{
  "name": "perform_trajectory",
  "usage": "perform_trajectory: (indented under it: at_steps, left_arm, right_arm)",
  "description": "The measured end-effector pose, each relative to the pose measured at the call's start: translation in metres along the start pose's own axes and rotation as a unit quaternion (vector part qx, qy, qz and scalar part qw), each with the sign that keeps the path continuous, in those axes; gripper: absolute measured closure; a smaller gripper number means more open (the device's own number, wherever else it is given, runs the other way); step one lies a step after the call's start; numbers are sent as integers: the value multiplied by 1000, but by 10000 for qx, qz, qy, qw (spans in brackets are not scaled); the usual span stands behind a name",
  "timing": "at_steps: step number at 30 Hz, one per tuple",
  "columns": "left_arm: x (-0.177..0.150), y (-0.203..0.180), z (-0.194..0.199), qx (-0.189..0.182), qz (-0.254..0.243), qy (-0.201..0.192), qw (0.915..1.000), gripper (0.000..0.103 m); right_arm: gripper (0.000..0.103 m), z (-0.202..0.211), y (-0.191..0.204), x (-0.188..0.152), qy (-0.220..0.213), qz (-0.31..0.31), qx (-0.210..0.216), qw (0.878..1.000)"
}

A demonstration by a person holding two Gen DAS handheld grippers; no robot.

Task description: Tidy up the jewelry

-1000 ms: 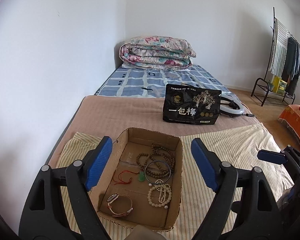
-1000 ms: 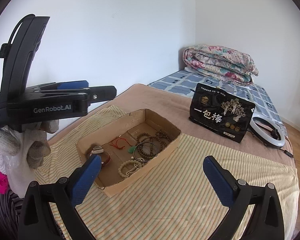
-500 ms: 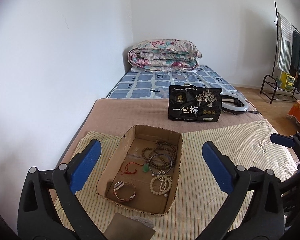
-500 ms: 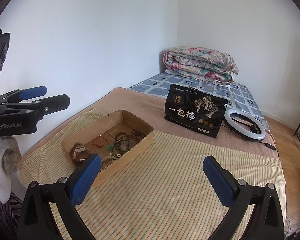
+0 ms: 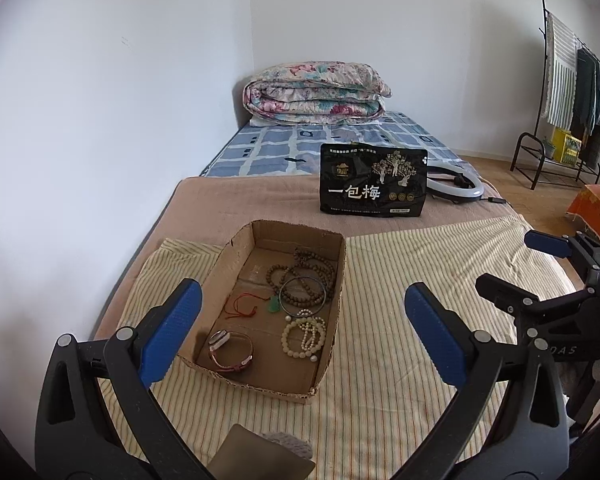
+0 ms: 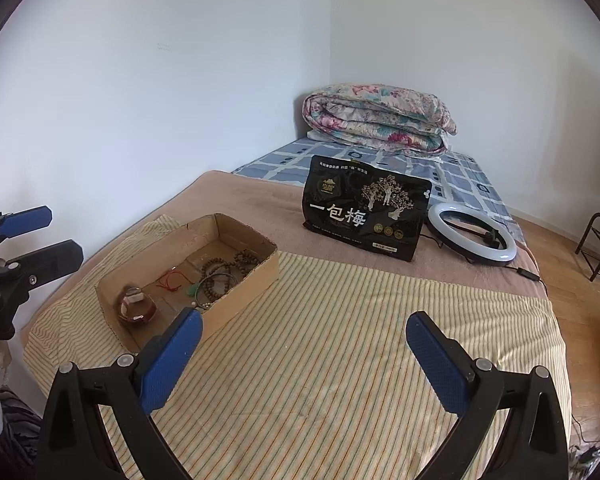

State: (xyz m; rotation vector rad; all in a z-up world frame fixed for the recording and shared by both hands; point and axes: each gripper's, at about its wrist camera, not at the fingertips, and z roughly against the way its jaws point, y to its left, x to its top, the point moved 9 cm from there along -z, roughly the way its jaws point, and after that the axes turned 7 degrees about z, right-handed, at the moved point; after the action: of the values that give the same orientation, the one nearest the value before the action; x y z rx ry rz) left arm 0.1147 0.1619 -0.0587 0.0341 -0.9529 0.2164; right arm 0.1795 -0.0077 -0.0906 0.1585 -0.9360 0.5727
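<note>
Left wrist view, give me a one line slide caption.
Open left gripper above a shallow brown cardboard box of bead bracelets on a striped cloth-covered bed, black printed pouch standing behind.

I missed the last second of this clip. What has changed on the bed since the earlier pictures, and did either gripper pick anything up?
Both grippers drew back from the cardboard box, which now looks farther off. The left gripper spread its jaws wider, with nothing between them; the right gripper is open and empty as before. Nothing was picked up or let go. The jewelry in the box, the black bag and the ring light stayed put.
</note>
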Motion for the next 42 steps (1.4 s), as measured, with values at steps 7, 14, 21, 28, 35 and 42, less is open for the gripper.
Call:
perform_trajectory:
  at_steps: [7, 14, 21, 28, 35, 42]
  left_arm:
    - [-4, -4, -5, 29, -32, 90, 9999, 0]
    - [-5, -6, -5, 37, -70, 112, 9999, 0]
    - [-7, -6, -7, 52, -29, 166, 9998, 0]
    - [-10, -6, -9, 107, -62, 239, 9996, 0]
    - [-10, -6, -10, 118, -56, 241, 9996, 0]
    - [-11, -1, -14, 226, -32, 321, 9992, 0]
  right_arm:
    - [0, -2, -11, -5, 45, -124, -71, 9999]
    - [0, -3, -15, -8, 88, -145, -101, 9998]
    - [0, -3, -15, -12, 117, -99, -114, 9998]
    - [0, -3, -13, -13, 137, -53, -100, 9998]
    - [0, -3, -13, -13, 146, -42, -99, 9998]
    - [0, -4, -13, -14, 161, -25, -87, 9998]
